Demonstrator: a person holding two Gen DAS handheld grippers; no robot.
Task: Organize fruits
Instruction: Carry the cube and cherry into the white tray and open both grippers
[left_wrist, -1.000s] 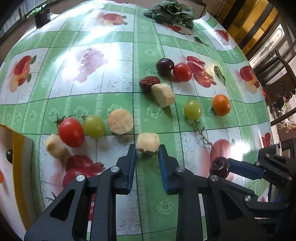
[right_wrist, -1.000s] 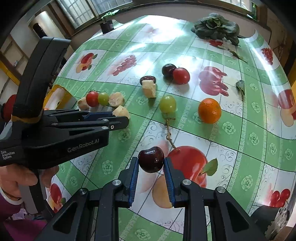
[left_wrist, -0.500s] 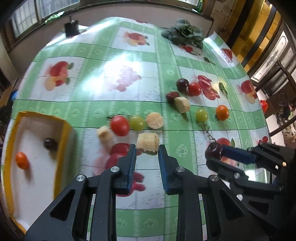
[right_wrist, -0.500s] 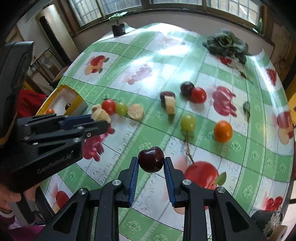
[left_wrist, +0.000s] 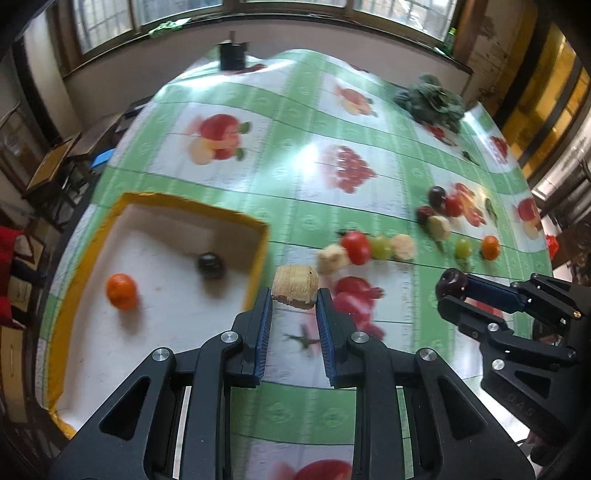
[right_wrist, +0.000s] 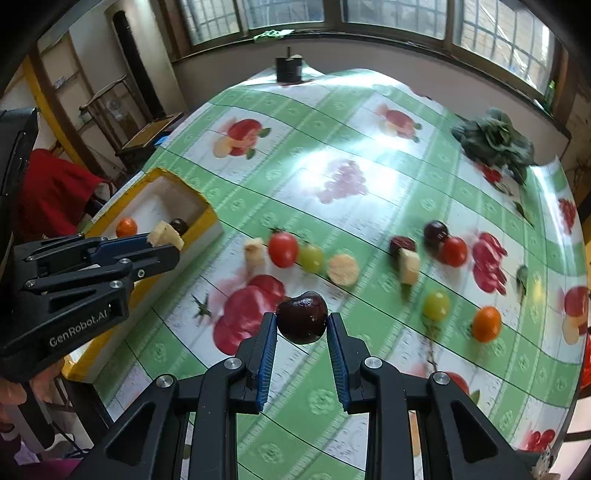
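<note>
Left wrist view: left gripper (left_wrist: 294, 295) pinches a pale fruit chunk (left_wrist: 295, 290) between its blue pads, held in the air just right of the yellow-rimmed tray (left_wrist: 260, 251). Inside the tray, an orange fruit (left_wrist: 121, 291) and a dark round fruit (left_wrist: 211, 265), apart from each other on the white floor. On the green fruit-print tablecloth (left_wrist: 295, 184) beyond the tips, a row — pale chunk (left_wrist: 332, 258), red tomato (left_wrist: 355, 246), green grape (left_wrist: 381, 246), round pale slice (left_wrist: 403, 246). Farther right, a blurred cluster: dark plum (left_wrist: 437, 195), a second tomato (left_wrist: 453, 206), another pale chunk (left_wrist: 439, 227); then a second grape (left_wrist: 463, 248) and a small orange (left_wrist: 490, 247). Right gripper (left_wrist: 448, 291) enters from the right, closed on a dark cherry (left_wrist: 451, 284). Leafy greens (left_wrist: 430, 101) at the far edge.

Right wrist view: right gripper (right_wrist: 301, 325) clamps the dark cherry (right_wrist: 301, 322) above the cloth, near the printed red fruit. Left gripper (right_wrist: 166, 243) at left — its chunk (right_wrist: 166, 233) sits over the tray's near rim (right_wrist: 207, 218). The row of fruit lies between the tray and the plum cluster, none of it touching either gripper.
</note>
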